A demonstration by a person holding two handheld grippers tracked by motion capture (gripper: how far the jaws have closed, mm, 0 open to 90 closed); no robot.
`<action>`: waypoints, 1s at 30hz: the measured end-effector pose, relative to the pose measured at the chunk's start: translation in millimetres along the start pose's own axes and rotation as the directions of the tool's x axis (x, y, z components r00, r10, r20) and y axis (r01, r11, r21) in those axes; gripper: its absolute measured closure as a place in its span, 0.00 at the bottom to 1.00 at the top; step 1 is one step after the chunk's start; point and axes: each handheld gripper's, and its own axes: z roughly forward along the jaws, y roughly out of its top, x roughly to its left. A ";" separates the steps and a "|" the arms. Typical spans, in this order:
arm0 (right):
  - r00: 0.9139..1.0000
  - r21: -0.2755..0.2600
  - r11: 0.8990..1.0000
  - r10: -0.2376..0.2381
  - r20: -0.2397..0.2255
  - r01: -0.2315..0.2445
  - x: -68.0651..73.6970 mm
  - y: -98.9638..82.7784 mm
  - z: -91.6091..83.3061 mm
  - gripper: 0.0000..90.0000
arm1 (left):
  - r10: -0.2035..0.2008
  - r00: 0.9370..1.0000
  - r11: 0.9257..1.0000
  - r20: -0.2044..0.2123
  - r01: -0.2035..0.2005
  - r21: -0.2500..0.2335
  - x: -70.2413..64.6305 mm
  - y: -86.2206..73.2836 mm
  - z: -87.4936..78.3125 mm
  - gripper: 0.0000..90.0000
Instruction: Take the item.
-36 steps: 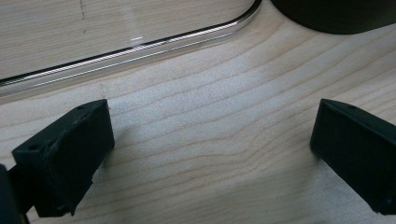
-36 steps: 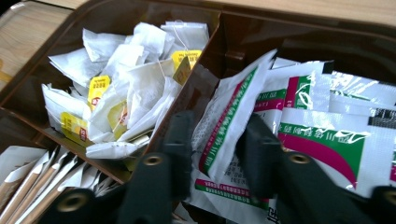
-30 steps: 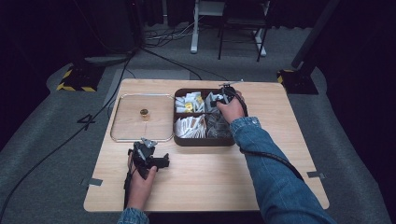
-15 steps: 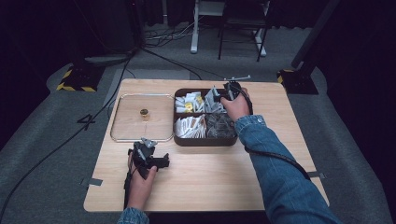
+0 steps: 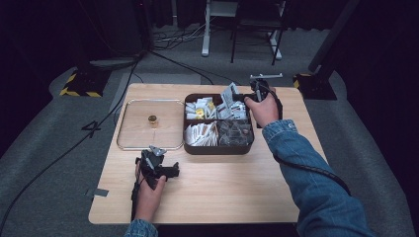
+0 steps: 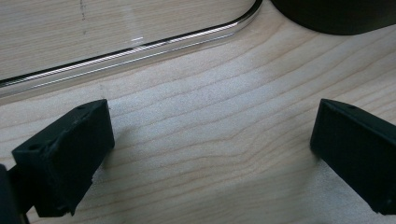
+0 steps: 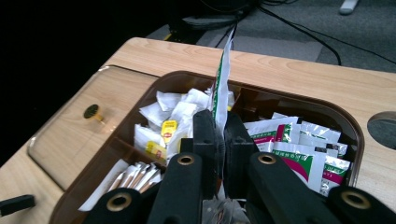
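In the high view, a sachet is being held above the brown tray by the right gripper; its thin edge could slip free. In the left gripper view, the left gripper is being kept wide, empty, near the tray. In the right gripper view, the pinch is being shown edge-on.

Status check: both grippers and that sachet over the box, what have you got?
Right gripper shut on sachet, lifted above the compartment box. Left gripper open, idle on the table. Nothing blocking.
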 end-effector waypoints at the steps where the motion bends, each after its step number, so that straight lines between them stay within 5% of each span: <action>1: 1.000 -0.005 1.000 0.001 -0.007 -0.001 0.3 0.1 -3.6 0.96 | 0.004 1.000 1.000 0.000 -0.004 0.002 0.3 0.1 -0.1 0.00; 10: 0.998 -0.041 0.999 -0.008 -0.060 0.006 2.9 -6.5 -42.4 0.96 | 0.000 1.000 1.000 0.000 0.000 -0.002 -0.1 0.0 0.0 0.00; 17: 0.998 -0.056 0.998 0.014 -0.068 -0.017 -9.6 -16.7 -73.6 0.96 | 0.000 1.000 1.000 -0.003 0.000 -0.001 0.0 0.5 0.5 0.00; 30: 0.998 -0.067 0.996 0.056 0.020 -0.055 -46.4 -31.1 -111.5 0.96 | -0.007 1.000 1.000 -0.008 0.007 0.000 -0.2 2.8 2.4 0.00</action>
